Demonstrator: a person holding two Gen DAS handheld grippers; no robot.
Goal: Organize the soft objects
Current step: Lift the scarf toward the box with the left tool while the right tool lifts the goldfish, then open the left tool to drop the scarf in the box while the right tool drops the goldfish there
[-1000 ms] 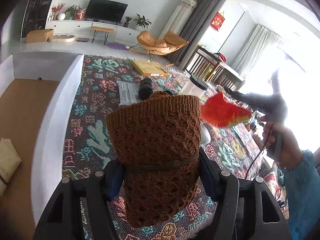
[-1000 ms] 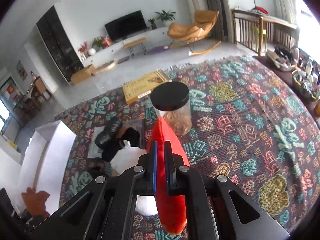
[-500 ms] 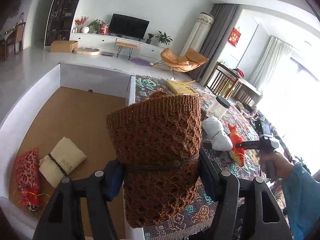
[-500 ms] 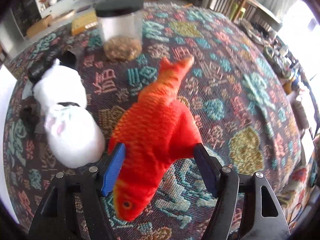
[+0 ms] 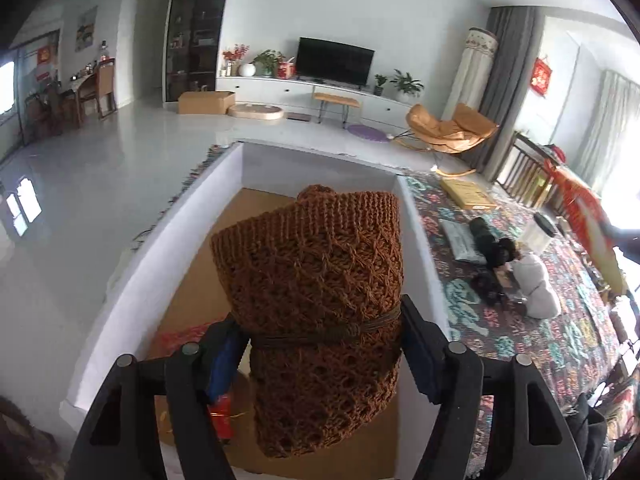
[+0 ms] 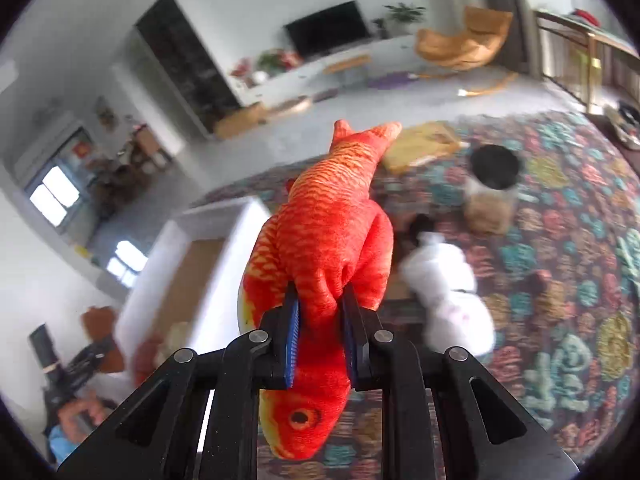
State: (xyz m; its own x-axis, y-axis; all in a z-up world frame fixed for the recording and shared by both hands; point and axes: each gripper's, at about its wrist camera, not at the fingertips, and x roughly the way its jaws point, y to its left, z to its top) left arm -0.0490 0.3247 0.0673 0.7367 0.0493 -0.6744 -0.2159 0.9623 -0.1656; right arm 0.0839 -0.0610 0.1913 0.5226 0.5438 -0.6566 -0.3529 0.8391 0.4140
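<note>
My left gripper (image 5: 320, 344) is shut on a rolled brown knitted bundle (image 5: 320, 288) tied with cord, held above the open white box (image 5: 192, 240) with a brown floor. My right gripper (image 6: 318, 320) is shut on a red-orange plush fish (image 6: 328, 248), lifted off the patterned cloth, tail pointing away. The fish also shows at the right edge of the left wrist view (image 5: 588, 224). A white plush toy (image 6: 448, 288) lies on the cloth right of the fish; it also shows in the left wrist view (image 5: 538, 284).
A red patterned pouch (image 5: 180, 336) lies in the box under the bundle. On the cloth stand a black-lidded jar (image 6: 492, 192), dark soft items (image 5: 488, 248) and a flat yellow box (image 5: 468, 194). The box's right wall (image 5: 420, 232) borders the cloth.
My right gripper closed tight on the fish and lifted it off the cloth, swinging toward the white box. My left gripper carried the brown bundle further over the box.
</note>
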